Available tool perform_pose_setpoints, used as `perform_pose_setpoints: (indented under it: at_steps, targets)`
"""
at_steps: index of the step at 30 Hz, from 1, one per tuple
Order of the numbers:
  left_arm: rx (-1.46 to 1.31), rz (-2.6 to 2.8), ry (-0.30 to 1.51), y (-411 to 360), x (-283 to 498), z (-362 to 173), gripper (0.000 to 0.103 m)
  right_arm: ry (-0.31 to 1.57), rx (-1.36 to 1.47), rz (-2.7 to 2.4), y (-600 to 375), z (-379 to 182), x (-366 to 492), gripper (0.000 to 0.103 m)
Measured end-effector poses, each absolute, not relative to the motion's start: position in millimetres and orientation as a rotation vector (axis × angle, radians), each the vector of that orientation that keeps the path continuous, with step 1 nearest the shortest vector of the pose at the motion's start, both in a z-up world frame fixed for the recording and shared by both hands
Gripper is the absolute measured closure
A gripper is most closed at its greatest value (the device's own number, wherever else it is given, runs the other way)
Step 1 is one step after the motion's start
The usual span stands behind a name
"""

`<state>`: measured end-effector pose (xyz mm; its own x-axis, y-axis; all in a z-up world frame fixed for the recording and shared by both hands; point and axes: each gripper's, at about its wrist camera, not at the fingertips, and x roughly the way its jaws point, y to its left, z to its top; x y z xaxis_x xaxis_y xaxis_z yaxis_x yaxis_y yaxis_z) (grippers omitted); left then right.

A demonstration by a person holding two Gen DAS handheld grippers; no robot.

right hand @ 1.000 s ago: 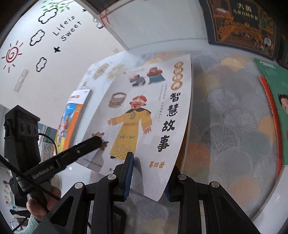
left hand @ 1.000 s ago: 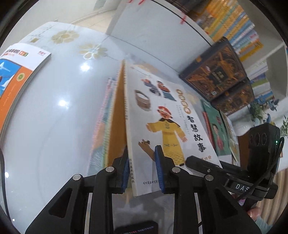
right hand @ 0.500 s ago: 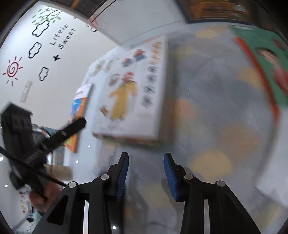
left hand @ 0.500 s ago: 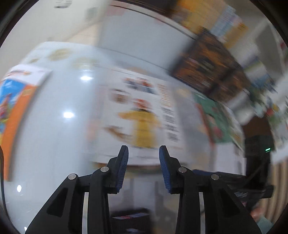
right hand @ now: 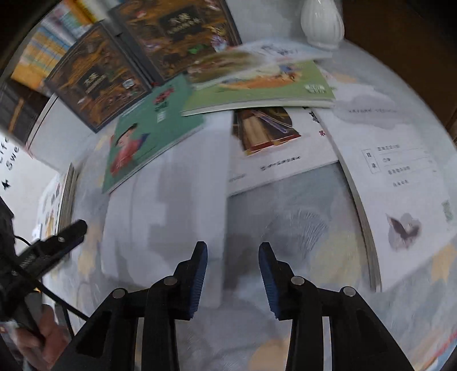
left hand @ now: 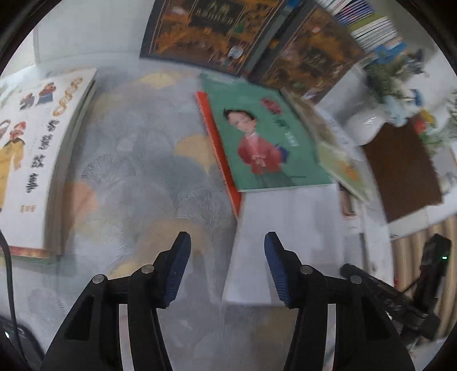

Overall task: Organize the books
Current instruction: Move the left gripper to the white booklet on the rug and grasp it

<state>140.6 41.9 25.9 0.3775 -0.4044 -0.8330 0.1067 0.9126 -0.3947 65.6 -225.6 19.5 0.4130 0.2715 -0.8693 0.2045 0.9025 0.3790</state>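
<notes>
Left gripper [left hand: 227, 264] hovering above the worktop [left hand: 148, 171], fingers [left hand: 177, 265] apart and just widened, nothing between them but patterned tablecloth and the near edge of a plain white book [left hand: 288, 228]. At the far left, lying flat, a stack topped by the white picture book with a yellow-robed figure [left hand: 25, 159]. Beyond the fingers and to the right, the green book with a red-robed child [left hand: 262, 137], resting flat over a red-edged book [left hand: 217, 148] and overlapping the far end of the plain white book. Just right of the green book, a light green picture book [left hand: 340, 159], blurred. Propped along the far side, two dark ornate volumes [left hand: 217, 31]; right of them, a white vase [left hand: 362, 125] with greenery. At the lower right, the right gripper seen from outside [left hand: 394, 302].

Right gripper [right hand: 232, 266] also above the worktop, fingers [right hand: 200, 274] parted by a narrower gap, empty, having eased slightly together. Ahead of them, the plain white book [right hand: 168, 214] lying flat, its right edge roughly in line with the left finger. Far left, the green book [right hand: 148, 137]; behind it, the dark volumes [right hand: 137, 54]. Light green picture book [right hand: 257, 85] lying across a white book with a robed figure [right hand: 274, 148]. At right, a white book with a small bird [right hand: 400, 185], overlapping that one. White vase [right hand: 321, 22] at the far edge. At the lower left, the left gripper [right hand: 57, 245] held in a hand [right hand: 42, 342].
</notes>
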Motion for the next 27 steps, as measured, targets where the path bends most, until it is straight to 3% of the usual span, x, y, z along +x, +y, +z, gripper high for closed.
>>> perform_pose_setpoints:
  at_steps: [4,11,22,27]
  targets:
    - [-0.339,-0.332,1.197,26.4,143.5,14.8,0.053,1.176,0.487,0.165,-212.8,14.5,78.7,0.071]
    - [-0.281,-0.312,1.224,5.8,99.7,19.0,0.051,1.168,0.271,0.215,-199.2,31.1,45.6,0.071]
    - [-0.285,-0.387,1.317,-17.8,-46.7,6.8,0.051,1.339,0.245,0.402,-245.7,5.8,-91.4,0.071]
    - [-0.354,-0.354,1.282,-15.8,-64.0,13.3,0.051,1.321,0.318,0.364,-277.4,5.6,-87.7,0.071]
